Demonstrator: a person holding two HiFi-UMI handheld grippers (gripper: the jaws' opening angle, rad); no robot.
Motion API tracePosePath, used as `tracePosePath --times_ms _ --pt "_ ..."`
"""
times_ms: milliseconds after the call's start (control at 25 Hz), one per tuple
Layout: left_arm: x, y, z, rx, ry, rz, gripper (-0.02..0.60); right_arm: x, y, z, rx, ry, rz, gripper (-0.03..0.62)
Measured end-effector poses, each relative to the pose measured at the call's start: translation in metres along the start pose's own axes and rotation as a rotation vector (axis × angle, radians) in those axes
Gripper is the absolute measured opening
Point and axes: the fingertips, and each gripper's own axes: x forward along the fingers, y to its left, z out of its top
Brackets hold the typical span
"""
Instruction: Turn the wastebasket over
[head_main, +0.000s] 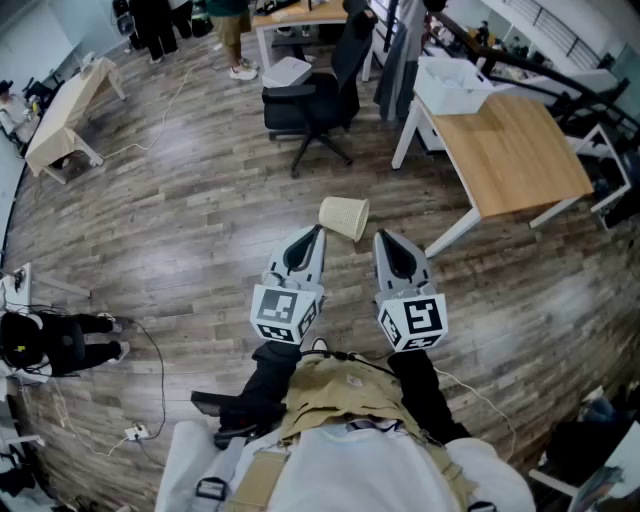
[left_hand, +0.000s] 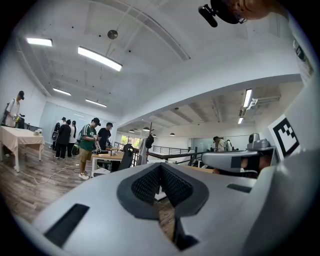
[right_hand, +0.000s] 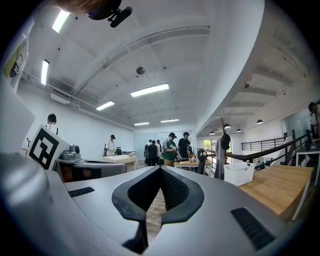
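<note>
The wastebasket (head_main: 345, 217), a beige perforated bin, lies on its side on the wooden floor just ahead of both grippers in the head view. My left gripper (head_main: 319, 229) is held level, its tip close to the bin's lower left side. The right gripper (head_main: 379, 235) is level too, a little to the right of the bin's base. Both are shut with nothing between the jaws; the tips meet in the left gripper view (left_hand: 160, 165) and the right gripper view (right_hand: 160, 168). Neither gripper view shows the wastebasket.
A wooden table (head_main: 515, 150) on white legs stands at the right, with a white crate (head_main: 450, 85) on its far end. A black office chair (head_main: 320, 95) is behind the bin. A long beige table (head_main: 65, 110) stands far left. People stand at the back.
</note>
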Motion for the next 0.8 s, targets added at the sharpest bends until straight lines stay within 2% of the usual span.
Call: tracePosePath --times_ms 600,800 --pt "0.001 0.009 -0.006 -0.019 0.008 -0.007 0.002 0.009 0.006 -0.012 0.009 0.017 -0.001 0.02" --pt "0.0 0.013 -0.014 -0.03 0.023 -0.006 0.002 0.01 -0.001 -0.022 0.026 0.034 -0.034 0.02"
